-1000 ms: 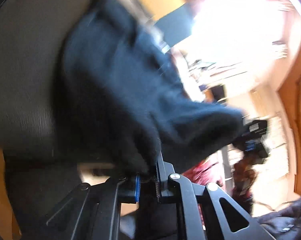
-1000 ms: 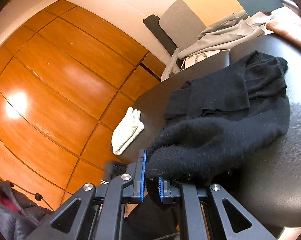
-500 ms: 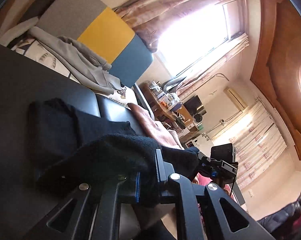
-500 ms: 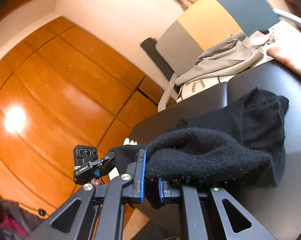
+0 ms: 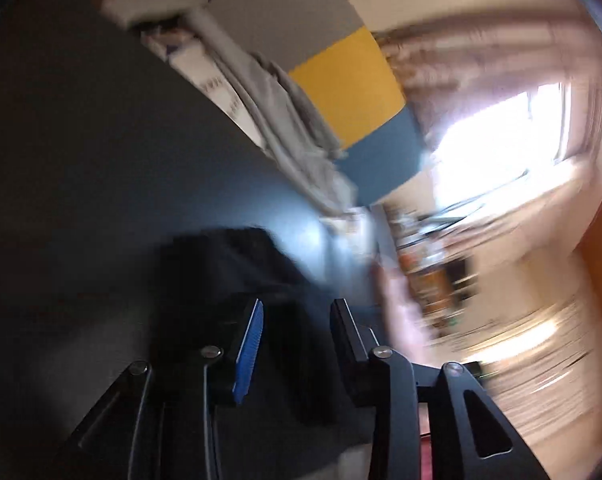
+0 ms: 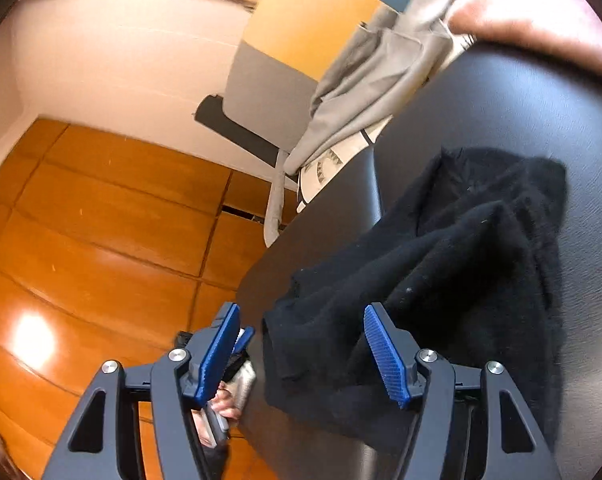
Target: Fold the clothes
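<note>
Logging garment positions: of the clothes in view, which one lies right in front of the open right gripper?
The black fuzzy knit garment, bunched on the dark table; the grey garment is draped farther back, beyond the table's edge.

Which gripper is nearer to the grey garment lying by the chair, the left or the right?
Cannot tell. The grey garment lies far beyond both. The left gripper and right gripper are open over the black garment.
</note>
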`<state>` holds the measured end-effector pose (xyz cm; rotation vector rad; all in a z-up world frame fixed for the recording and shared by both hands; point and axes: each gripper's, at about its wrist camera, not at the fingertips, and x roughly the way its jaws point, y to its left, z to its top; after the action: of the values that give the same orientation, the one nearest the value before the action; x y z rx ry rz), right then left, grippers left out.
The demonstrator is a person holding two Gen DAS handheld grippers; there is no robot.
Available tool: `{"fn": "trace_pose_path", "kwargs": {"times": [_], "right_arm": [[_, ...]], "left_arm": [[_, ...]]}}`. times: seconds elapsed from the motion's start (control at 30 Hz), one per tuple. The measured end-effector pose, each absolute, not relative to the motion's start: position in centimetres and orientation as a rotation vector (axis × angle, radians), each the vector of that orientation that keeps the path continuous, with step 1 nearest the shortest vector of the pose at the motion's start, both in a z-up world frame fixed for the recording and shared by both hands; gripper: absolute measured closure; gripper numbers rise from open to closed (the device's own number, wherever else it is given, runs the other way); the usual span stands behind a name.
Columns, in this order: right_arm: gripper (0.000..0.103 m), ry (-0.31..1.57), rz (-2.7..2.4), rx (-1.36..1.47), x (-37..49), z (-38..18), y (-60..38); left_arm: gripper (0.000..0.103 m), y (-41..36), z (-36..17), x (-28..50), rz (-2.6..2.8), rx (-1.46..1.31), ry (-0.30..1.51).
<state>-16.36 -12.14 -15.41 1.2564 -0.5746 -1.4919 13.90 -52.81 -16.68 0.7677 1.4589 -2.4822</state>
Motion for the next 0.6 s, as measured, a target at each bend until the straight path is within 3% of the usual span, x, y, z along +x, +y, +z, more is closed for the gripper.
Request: {"fn": "trace_pose_path", "kwargs": {"times": [0.1,0.23,0.37,0.43,0.53,0.6], "right_arm": [[0.032,-0.436,-1.599,1.255,-15.4,-15.9,-10.9],[0.032,-0.245,-1.734,1.244,-14.1,-16.6,-9.3],[0.033,-0.116,-1.781,1.264,-13.4,-18.2,-8.9],[0.046,-0.028,-1.797,1.266,-12.9,-18.8,-9.8],[0.060,0.159,-1.856,1.264,-11.8,-18.8,-10.9],[0.061,0.255,-1.846,1.271,-10.8,-18.7,-10.8]], "left_arm": [[0.065,-51.4,-16.8,14.8,-2.545,0.911,1.147],[0.060,-49.0,-18.2,14.8,-2.576,1.101,0.889],[0.044,-47.9,-19.2,14.5,-2.620,1.161,0.868],[0.042,-47.1,-19.4,14.1,-2.626,1.164,0.807],[0.048,-45.7,-19.2,13.6,-2.597,1.264,0.710],[0.060,-44.9,-18.9,14.3,-2.584,1.339,0.686]]}}
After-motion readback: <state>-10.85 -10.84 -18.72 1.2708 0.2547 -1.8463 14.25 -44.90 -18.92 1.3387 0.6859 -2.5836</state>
